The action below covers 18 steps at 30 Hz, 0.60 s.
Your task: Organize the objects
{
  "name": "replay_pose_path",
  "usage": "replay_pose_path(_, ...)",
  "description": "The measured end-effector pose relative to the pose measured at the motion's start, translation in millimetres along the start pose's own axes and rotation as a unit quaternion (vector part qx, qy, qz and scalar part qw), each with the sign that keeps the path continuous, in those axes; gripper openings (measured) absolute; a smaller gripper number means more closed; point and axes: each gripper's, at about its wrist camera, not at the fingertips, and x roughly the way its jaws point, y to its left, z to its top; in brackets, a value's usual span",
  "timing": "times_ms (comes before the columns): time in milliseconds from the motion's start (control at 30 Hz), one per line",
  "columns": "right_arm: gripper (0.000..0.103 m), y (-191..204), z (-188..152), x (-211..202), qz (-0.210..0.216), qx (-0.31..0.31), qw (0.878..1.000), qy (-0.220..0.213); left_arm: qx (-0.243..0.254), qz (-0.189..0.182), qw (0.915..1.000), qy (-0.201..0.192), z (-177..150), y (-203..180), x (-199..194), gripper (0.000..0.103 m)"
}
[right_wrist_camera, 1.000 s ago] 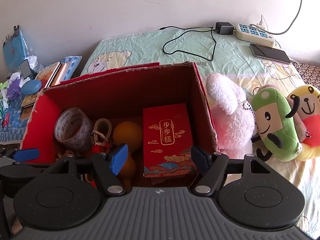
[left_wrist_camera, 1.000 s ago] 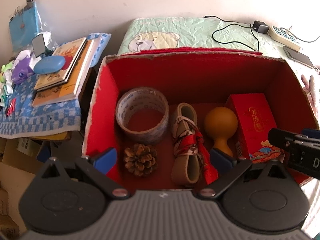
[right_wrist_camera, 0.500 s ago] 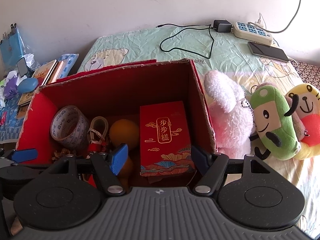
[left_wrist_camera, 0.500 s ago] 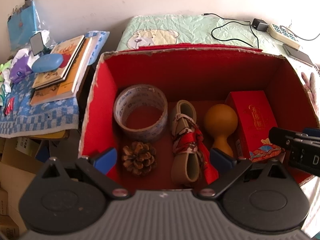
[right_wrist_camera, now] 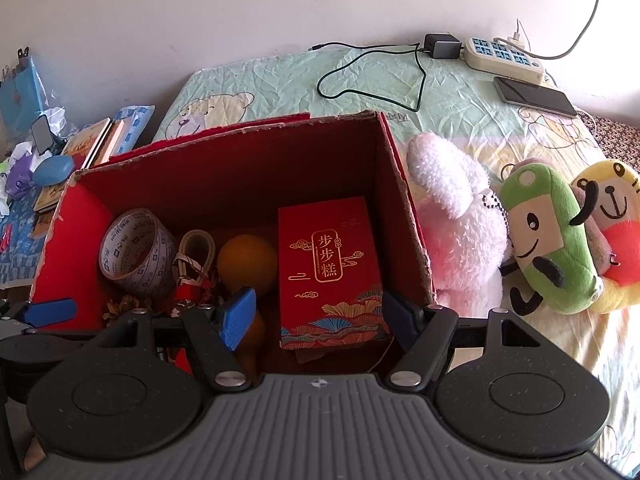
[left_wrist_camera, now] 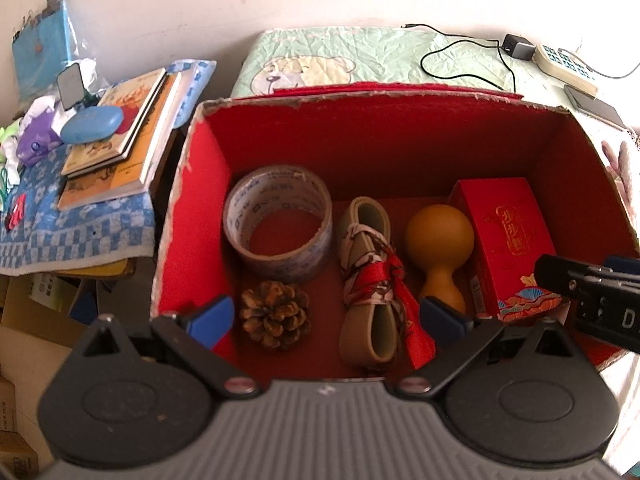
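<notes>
Red cardboard box sits on the bed, open at the top. Five things lie inside, one of each: a tape roll, a pine cone, a tan strap bundle tied with red ribbon, an orange gourd and a red gift carton. In the right wrist view the pine cone is mostly hidden behind the left gripper, and the gourd's lower half sits behind a blue pad.

Left gripper hovers over the box's near edge, fingers spread wide, gripping nothing. Right gripper hovers over the gift carton, fingers likewise apart and empty; in the left wrist view only part of it shows at the right edge.

Beside the box, three plush toys: pink, green, yellow, the last cut off by the frame. Stacked books on the desk at left; their number is unclear.
</notes>
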Motion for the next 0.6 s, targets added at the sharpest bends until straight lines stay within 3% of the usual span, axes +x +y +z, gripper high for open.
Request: replay_pose_path(600, 0.073, -0.7, -0.6, 2.3, 0.000, 0.004, 1.000, 0.006, 0.002, 0.001, 1.0000, -0.006, 0.7, -1.4, -1.5, 0.100)
